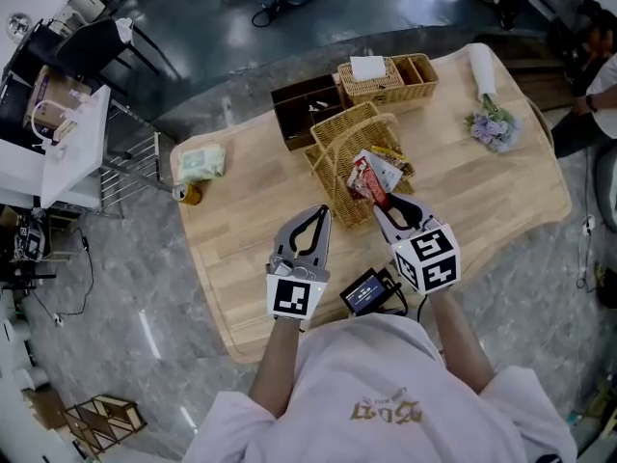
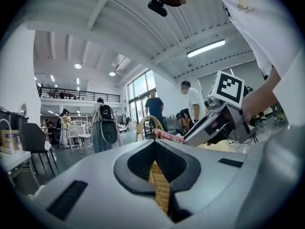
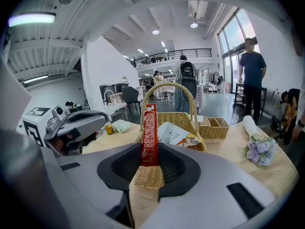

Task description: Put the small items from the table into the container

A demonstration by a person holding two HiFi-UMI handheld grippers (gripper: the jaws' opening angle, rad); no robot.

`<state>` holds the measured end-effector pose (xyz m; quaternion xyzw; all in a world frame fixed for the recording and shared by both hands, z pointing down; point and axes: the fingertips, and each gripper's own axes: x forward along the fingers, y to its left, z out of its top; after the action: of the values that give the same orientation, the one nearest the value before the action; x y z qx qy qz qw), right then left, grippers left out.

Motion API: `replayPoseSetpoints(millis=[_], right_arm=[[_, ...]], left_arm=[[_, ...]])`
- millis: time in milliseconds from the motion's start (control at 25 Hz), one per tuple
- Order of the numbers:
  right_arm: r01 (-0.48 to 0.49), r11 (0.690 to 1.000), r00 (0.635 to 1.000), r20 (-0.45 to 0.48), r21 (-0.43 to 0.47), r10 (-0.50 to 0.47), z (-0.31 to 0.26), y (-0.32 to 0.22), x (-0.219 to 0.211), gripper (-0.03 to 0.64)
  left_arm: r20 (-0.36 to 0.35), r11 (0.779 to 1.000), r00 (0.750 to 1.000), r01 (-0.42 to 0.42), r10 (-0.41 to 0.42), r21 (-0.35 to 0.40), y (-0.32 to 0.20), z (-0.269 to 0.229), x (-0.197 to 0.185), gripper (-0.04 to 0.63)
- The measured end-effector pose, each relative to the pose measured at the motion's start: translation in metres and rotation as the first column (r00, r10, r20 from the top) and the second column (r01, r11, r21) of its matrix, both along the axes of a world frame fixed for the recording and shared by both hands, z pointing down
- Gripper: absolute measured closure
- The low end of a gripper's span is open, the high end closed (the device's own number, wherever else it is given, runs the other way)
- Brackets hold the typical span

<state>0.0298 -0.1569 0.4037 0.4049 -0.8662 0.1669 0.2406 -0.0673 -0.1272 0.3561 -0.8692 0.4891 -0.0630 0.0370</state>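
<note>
Red packet is clamped by its near end in the right claw. It hangs in the air over the near edge of the handled wicker basket and is not yet inside. It is a long, flat stick pack, seen edge-on from the claw. Its long axis runs straight on from the claw's own line, with the free end pointing away from the person toward the basket's arched handle and tilted somewhat downward.

To my mind the drop goes best if the claw takes the free end well past the rim, beside the white pouch lying in there. It should then lower the packet under the handle before letting go, so the packet lies flat instead of tipping over the wall onto the table. Left claw hangs just beside the basket, its jaws drawn together on nothing.
</note>
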Motion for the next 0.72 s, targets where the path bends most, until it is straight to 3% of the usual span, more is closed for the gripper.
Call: replayPoseSetpoints(millis=[360, 720], right_arm=[[-0.049, 0.999, 0.998, -0.036, -0.004, 0.048, 0.006, -0.043, -0.008, 0.495], [-0.086, 0.994, 0.996, -0.027, 0.070, 0.088, -0.005, -0.053, -0.014, 0.482]], left_arm=[[-0.032, 0.999, 0.999, -0.015, 0.014, -0.037, -0.016, 0.015, -0.010, 0.603], [-0.064, 0.999, 0.998, 0.010, -0.014, -0.050, -0.017, 0.015, -0.025, 0.603]])
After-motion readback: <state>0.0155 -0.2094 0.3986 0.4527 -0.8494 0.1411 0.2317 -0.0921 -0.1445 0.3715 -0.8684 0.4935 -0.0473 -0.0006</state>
